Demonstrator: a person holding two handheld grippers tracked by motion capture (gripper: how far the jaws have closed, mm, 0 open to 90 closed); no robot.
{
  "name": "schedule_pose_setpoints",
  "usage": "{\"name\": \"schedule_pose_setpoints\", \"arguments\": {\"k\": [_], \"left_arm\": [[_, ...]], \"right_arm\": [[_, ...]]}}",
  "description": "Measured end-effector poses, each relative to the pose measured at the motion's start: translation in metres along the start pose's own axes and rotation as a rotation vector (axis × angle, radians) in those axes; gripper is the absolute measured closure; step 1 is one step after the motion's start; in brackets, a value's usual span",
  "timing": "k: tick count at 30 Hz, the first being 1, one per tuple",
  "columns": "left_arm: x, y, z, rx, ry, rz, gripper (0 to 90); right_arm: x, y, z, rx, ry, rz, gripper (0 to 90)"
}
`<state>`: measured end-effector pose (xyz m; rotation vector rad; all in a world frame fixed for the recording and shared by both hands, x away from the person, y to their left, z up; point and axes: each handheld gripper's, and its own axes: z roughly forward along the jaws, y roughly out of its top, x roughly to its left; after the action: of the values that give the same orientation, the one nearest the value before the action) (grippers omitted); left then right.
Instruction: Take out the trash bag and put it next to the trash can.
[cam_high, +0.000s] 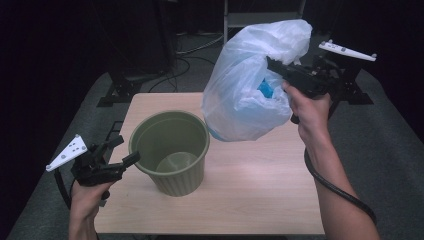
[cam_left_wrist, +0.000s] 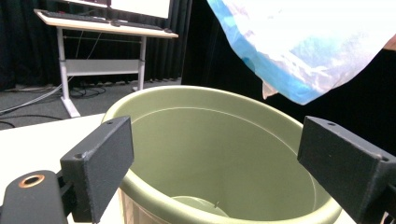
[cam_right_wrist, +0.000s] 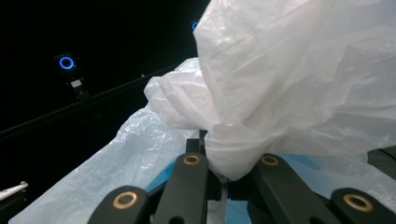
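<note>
Overhead, right tongs (cam_high: 274, 67) clamped on white plastic bag (cam_high: 245, 95) above green bin (cam_high: 170, 150); left tongs (cam_high: 120, 150) agape beside bin rim, empty. Risk: slack bag catching rim, tipping bin.

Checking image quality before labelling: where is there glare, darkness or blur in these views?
High view: bag bright, nearly blown out; surroundings dark; table evenly lit. Left gripper view: bin sharp, near jaws soft. Right gripper view: bag glaring white against black background.

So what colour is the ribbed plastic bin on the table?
Olive green; the ribbed plastic bin shows best in the high view.
</note>
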<state>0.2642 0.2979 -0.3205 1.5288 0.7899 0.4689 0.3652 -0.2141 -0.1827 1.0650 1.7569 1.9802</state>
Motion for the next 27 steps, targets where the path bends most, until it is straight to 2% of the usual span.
{"name": "schedule_pose_setpoints", "arguments": {"k": [6,8,11,27], "left_arm": [[0.000,0.000,-0.001,-0.004,0.006,-0.003,9.4],[0.000,0.000,-0.001,-0.003,0.008,-0.005,9.4],[0.001,-0.001,-0.001,-0.002,0.011,-0.007,9.4],[0.002,0.000,-0.004,-0.007,0.021,-0.010,9.4]], "right_arm": [[-0.021,-0.020,-0.005,0.024,-0.024,0.032,87.2],[-0.022,-0.022,-0.004,0.028,-0.028,0.036,87.2],[-0.032,-0.034,-0.003,0.053,-0.047,0.051,87.2],[-0.050,-0.078,0.013,0.120,-0.059,0.092,87.2]]}}
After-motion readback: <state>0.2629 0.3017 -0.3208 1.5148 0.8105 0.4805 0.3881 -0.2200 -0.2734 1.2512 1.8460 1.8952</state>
